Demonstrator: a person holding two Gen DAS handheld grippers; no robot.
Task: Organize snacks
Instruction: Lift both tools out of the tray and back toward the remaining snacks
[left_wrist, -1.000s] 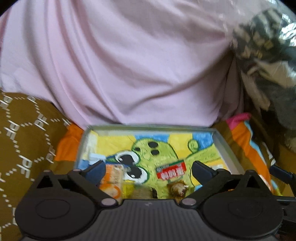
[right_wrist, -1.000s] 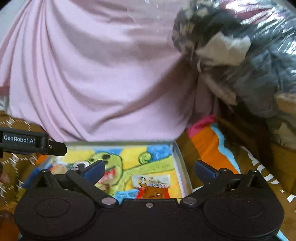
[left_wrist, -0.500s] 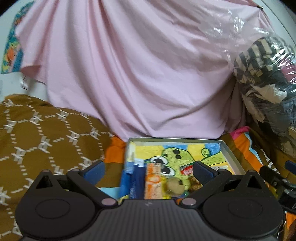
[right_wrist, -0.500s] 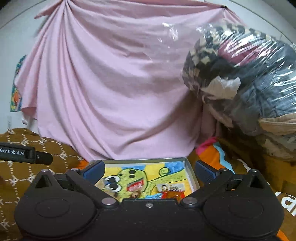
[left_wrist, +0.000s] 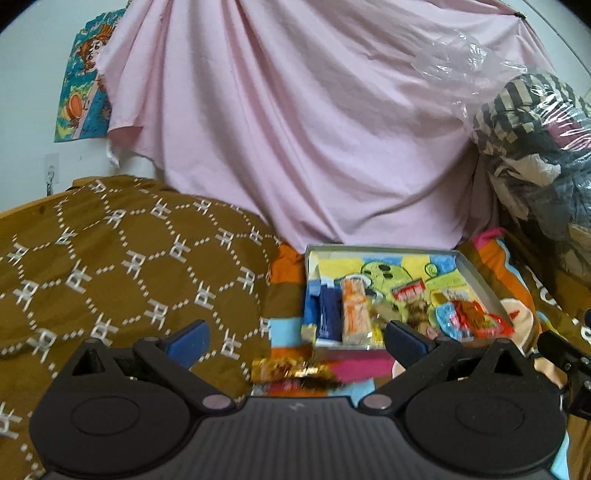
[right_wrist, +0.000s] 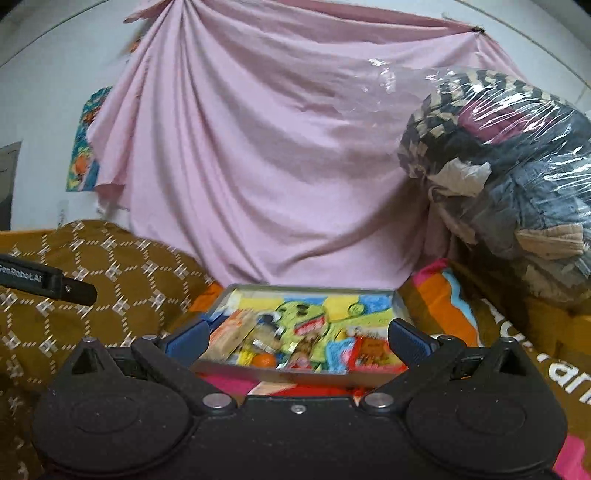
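Observation:
A shallow metal tray (left_wrist: 476, 275) with a green cartoon print on its floor lies on the bed and holds several snack packets, among them a dark blue bar (left_wrist: 330, 314) and an orange-and-white packet (left_wrist: 355, 308). The tray also shows in the right wrist view (right_wrist: 310, 373). A gold-wrapped snack (left_wrist: 291, 370) lies on the striped blanket in front of the tray, between my left fingers. My left gripper (left_wrist: 297, 339) is open and empty, back from the tray. My right gripper (right_wrist: 297, 338) is open and empty, above the tray's near edge.
A brown patterned quilt (left_wrist: 122, 266) covers the bed to the left. A pink sheet (left_wrist: 314, 129) hangs behind the tray. A plastic-wrapped bundle of clothes (right_wrist: 509, 166) is piled at the right. A colourful striped blanket (left_wrist: 513, 269) lies under the tray.
Both grippers have pulled back and risen from the tray, so the whole tray and more of the room show. The gold-wrapped snack has come into the left wrist view.

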